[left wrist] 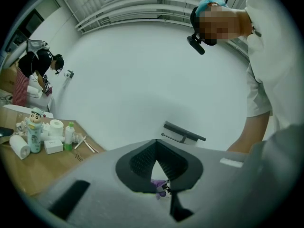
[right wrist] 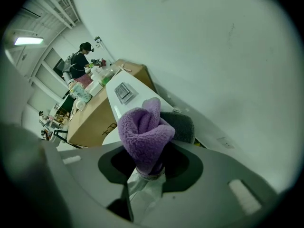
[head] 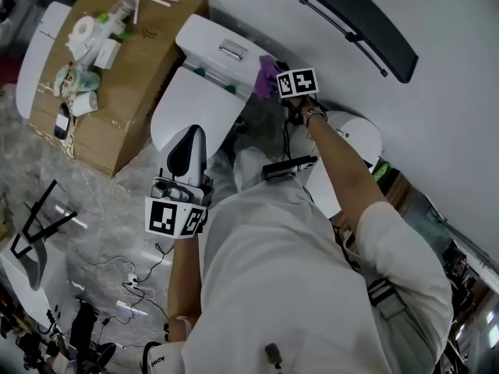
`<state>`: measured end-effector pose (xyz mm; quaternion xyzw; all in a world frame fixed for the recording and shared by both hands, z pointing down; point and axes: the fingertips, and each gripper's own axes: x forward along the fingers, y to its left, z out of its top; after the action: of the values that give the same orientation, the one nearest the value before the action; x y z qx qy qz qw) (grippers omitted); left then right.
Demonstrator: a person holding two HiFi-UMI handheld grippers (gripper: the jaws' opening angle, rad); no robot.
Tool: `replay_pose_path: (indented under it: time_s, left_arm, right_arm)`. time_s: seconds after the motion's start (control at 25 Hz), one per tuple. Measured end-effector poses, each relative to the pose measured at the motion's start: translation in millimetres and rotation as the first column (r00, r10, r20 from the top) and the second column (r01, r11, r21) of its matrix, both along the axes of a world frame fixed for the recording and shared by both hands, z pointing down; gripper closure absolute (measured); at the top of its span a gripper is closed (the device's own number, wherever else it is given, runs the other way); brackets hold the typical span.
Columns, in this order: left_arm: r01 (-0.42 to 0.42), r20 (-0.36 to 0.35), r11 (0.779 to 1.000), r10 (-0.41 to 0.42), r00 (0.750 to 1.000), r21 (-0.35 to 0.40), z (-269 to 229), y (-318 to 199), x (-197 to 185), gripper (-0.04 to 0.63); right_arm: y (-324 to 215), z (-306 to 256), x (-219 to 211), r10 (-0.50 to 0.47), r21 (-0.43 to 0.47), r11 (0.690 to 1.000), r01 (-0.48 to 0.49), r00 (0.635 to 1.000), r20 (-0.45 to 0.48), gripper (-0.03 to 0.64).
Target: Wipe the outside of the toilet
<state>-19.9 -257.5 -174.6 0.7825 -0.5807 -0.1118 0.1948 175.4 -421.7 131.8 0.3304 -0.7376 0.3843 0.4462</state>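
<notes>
Chiefly, the hazards at this stage lie in the grip and in the tight working space. The right claw is clamped on the lower end of a bunched purple cloth. The cloth stands up as a rolled wad at the far right end of the tank of the toilet, close to the wall. Whether the cloth touches the porcelain cannot be told. The left claw is closed with its tips together, grips nothing, and hangs at the near end of the toilet lid. Because only a narrow end of the cloth is pinched, a dragging stroke could pull it free or fold it aside, and hard claw parts would then scrape the glazed surface. A rolled wad also offers a small contact patch, so strips of the outside may be missed. A stroke across the tank top could press the flush button. A sweep towards the left could upset the bottles and paper rolls on the cardboard box just beside the toilet.
</notes>
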Motion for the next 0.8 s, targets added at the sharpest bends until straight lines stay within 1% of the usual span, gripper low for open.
replay_pose_path:
  time_s: [0.08,0.24,0.32,0.44,0.56,0.64,0.8]
  left_arm:
    - [0.017,0.002,1.0,-0.017,1.0,-0.003,1,-6,5,0.591]
    - [0.049,0.011,0.999,-0.049,0.999,-0.011,2,-10,17,0.591]
    - [0.076,0.016,0.997,-0.076,0.997,-0.011,0,-12,21,0.591]
    - [0.119,0.033,0.993,-0.118,0.992,-0.008,-3,-16,25,0.591]
    - [0.174,0.054,0.985,-0.173,0.983,-0.005,-8,-16,25,0.591]
    - [0.216,0.064,0.976,-0.215,0.974,-0.01,-11,-13,22,0.591]
    - [0.293,0.07,0.956,-0.29,0.954,-0.029,-9,-3,13,0.591]
  right_arm:
    - [-7,-3,-1,-0.025,0.003,1.0,0.025,1.0,0.008,0.479]
    - [-32,-25,-11,-0.074,0.087,0.994,0.07,0.996,0.048,0.482]
    - [-50,-36,-25,-0.108,0.115,0.988,0.099,0.991,0.073,0.48]
    - [-78,-44,-53,-0.168,0.157,0.976,0.154,0.983,0.08,0.48]
    - [-99,-44,-83,-0.232,0.182,0.959,0.216,0.97,0.071,0.48]
    - [-107,-41,-100,-0.277,0.192,0.945,0.264,0.959,0.049,0.48]
    - [-110,-33,-118,-0.337,0.181,0.926,0.332,0.942,-0.002,0.48]
